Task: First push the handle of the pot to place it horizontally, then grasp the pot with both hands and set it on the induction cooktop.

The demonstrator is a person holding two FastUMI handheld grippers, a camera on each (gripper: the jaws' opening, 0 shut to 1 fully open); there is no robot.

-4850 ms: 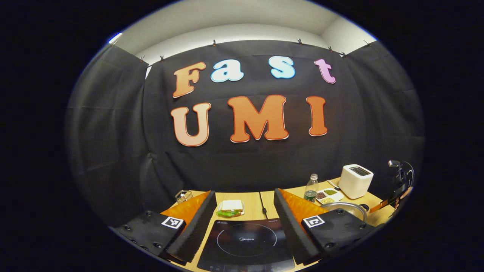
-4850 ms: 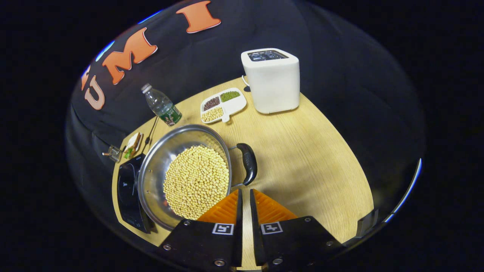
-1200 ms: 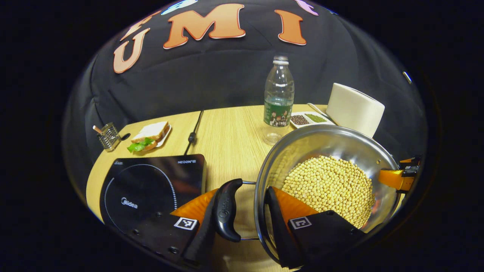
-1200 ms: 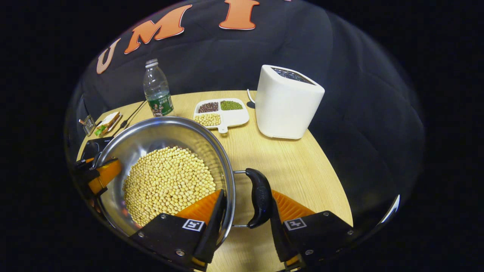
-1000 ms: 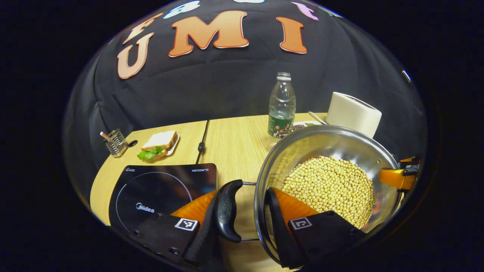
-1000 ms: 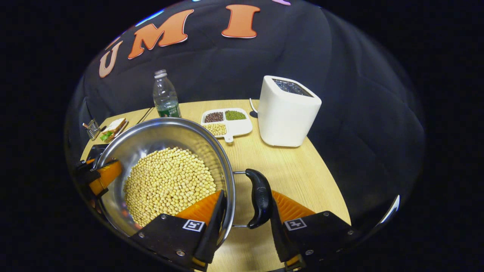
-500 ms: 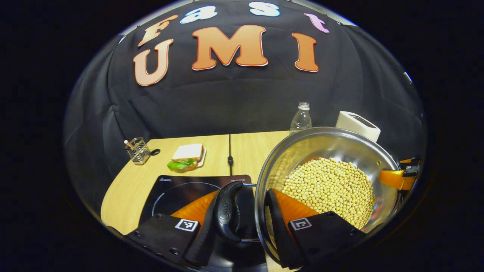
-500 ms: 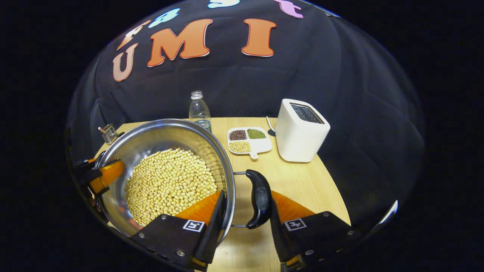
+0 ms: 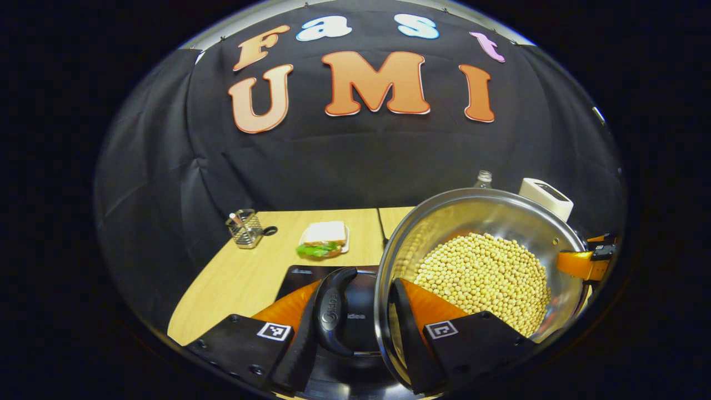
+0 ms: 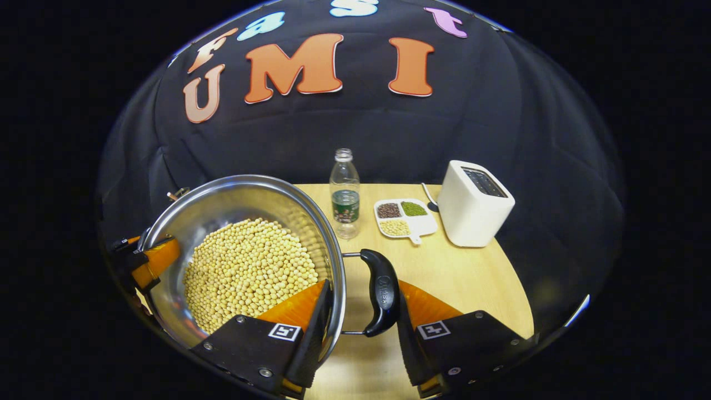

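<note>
The steel pot (image 9: 489,214) holds yellow soybeans (image 9: 483,272) and hangs in the air between both grippers. My left gripper (image 9: 355,311) is shut across the pot's left black handle (image 9: 333,308) and rim, one finger outside the handle, the other inside the wall. The black induction cooktop (image 9: 294,276) lies just below that handle, mostly hidden by it. In the right gripper view, the pot (image 10: 222,208) fills the left half. My right gripper (image 10: 361,305) is shut the same way over the right handle (image 10: 380,291). Each gripper shows across the pot from the other: the right (image 9: 583,261), the left (image 10: 150,258).
A sandwich on a plate (image 9: 324,240) and a wire holder (image 9: 244,228) sit behind the cooktop, with a cord (image 9: 381,228) running back. A water bottle (image 10: 345,194), a divided dish of beans (image 10: 402,218) and a white toaster (image 10: 475,203) stand on the wooden table (image 10: 472,278).
Both grippers, earlier free of the pot, now hold its handles. Over the last second the pot has travelled left, from beside the cooktop to above it.
</note>
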